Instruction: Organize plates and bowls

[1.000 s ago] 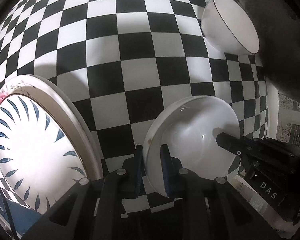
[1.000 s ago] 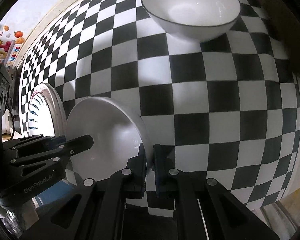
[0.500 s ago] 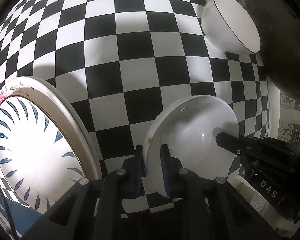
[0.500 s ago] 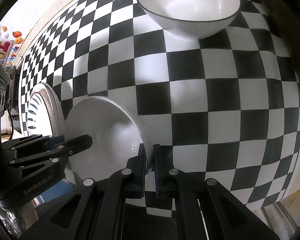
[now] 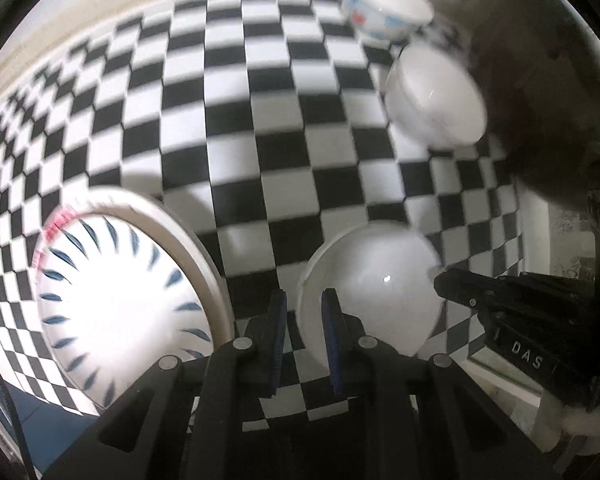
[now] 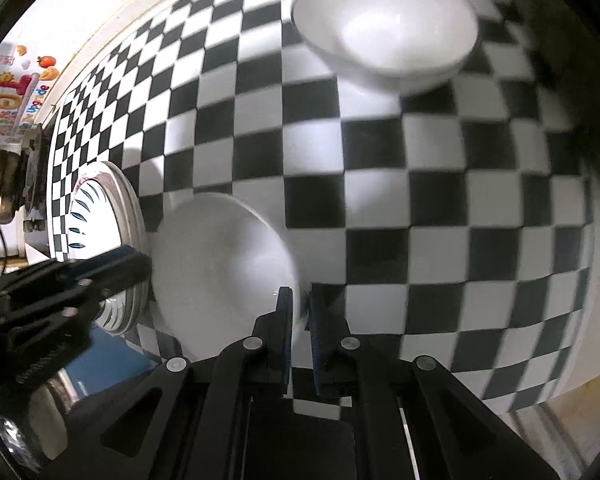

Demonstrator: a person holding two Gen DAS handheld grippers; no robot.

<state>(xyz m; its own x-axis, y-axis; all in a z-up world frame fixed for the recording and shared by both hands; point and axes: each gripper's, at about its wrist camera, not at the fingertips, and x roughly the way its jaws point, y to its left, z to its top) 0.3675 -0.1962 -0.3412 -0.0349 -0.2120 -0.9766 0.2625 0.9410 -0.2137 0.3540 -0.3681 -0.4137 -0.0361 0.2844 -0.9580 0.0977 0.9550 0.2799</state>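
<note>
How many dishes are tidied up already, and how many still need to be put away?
Done: one blue-patterned plate already sits on a stack of plates. In hand: both grippers, left and right, pinch opposite rims of a plain white bowl. Left: a dark-rimmed white bowl and a blue-and-red patterned bowl sit apart on the checkered cloth.

L & R wrist cams, close, aimed steeply down at checkered cloth (image 5: 228,128), both sharing plain white bowl (image 6: 220,264)

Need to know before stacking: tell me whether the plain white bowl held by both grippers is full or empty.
Empty. The white bowl shows a bare, glossy inside in both views, with nothing in it.
</note>
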